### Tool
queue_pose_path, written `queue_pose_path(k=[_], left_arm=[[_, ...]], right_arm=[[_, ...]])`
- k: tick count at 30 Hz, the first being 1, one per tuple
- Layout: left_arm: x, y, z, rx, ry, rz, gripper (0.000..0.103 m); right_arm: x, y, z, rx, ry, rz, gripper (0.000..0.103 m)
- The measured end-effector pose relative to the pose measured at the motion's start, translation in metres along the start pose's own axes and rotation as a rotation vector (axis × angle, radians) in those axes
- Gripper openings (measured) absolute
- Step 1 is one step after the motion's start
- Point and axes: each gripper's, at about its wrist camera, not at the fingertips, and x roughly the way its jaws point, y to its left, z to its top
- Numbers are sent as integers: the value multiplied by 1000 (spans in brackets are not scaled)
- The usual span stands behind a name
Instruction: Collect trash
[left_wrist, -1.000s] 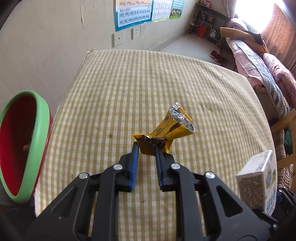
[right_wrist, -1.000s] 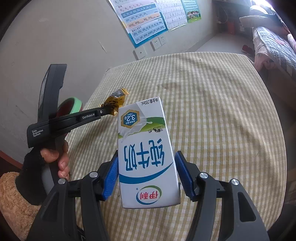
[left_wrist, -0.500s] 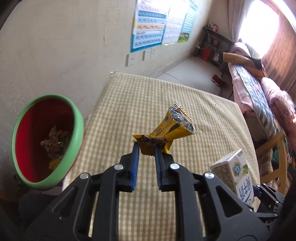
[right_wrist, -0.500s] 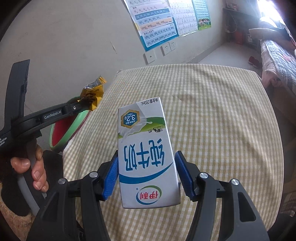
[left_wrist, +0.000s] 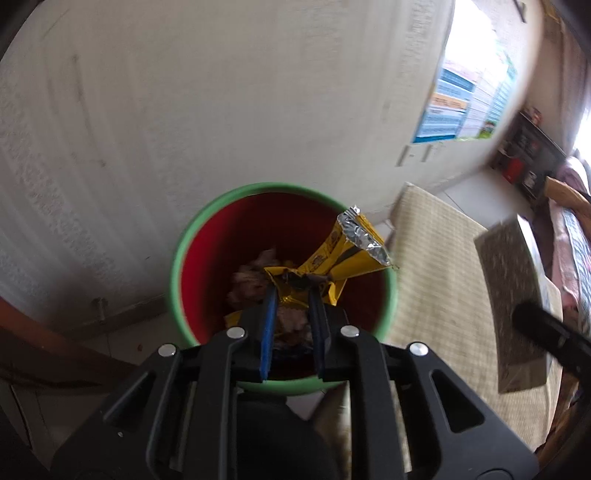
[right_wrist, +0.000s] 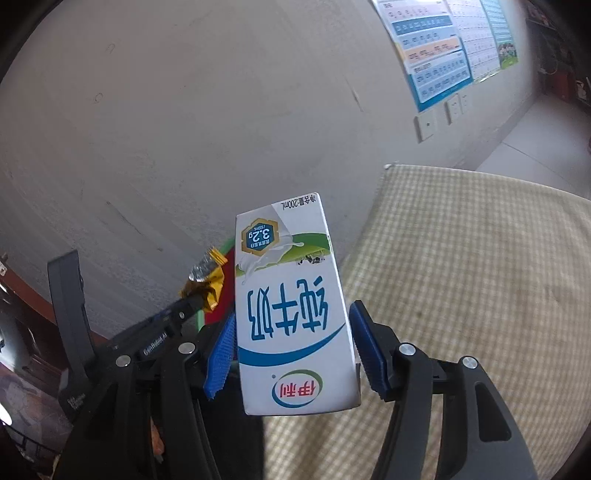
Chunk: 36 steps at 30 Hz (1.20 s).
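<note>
My left gripper (left_wrist: 291, 291) is shut on a crumpled yellow foil wrapper (left_wrist: 343, 254) and hangs right over the mouth of a red bin with a green rim (left_wrist: 207, 229). Brownish scraps and more wrappers lie at the bin's bottom. In the right wrist view my right gripper (right_wrist: 291, 325) is shut on a white milk carton (right_wrist: 291, 321) with blue print, held upright above the table's left edge. There the left gripper (right_wrist: 184, 306) shows at lower left with the wrapper (right_wrist: 207, 277), and a strip of the bin (right_wrist: 227, 258) peeks out behind the carton. The carton (left_wrist: 513, 310) also appears at the right of the left wrist view.
A table with a beige checked cloth (right_wrist: 480, 258) lies to the right of the bin. A plain wall (left_wrist: 221, 92) rises just behind the bin, with posters (right_wrist: 454, 40) and wall sockets (right_wrist: 424, 125). A bed (left_wrist: 576, 236) and a dark shelf (left_wrist: 528, 155) stand far right.
Both grippers swung left off the table towards the wall. The left one now hangs over the bin's mouth with the wrapper. The carton came along to the table's left edge.
</note>
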Motion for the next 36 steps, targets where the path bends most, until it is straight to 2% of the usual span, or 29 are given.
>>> queue_pose_path(k=[4,6,8,10,12,15,18,24,29,36], left_arm=[[5,26,9,-64,-10,31,22],[5,30,11,-78,-19,32,44],[-1,30,10,-77,-40,28,57],[-9,23,8,-40,-73,16,67],[-20,10,5,-2,-123,9,86],[-46,-11,2,35,-240,-41,98],[-69,-36,0,69,-295,-97,98],[-103,-87,0,116,-329,-175,98],[-121,-129,-4,158,-329,-232,98],[-143,-173,-21,239,-350,-265,98]], right_arm=[[37,22,22,1,30,67,59],[52,25,30,9,42,80,66],[53,23,32,20,23,66,69],[43,19,29,16,-16,45,71],[21,13,25,-6,-73,18,73],[-16,7,16,-46,-157,-10,85],[-71,4,-2,-108,-282,-49,97],[-154,-8,-36,-200,-485,-197,97],[-194,-40,-58,-107,-524,-314,97],[-224,-70,-80,-14,-559,-397,97]])
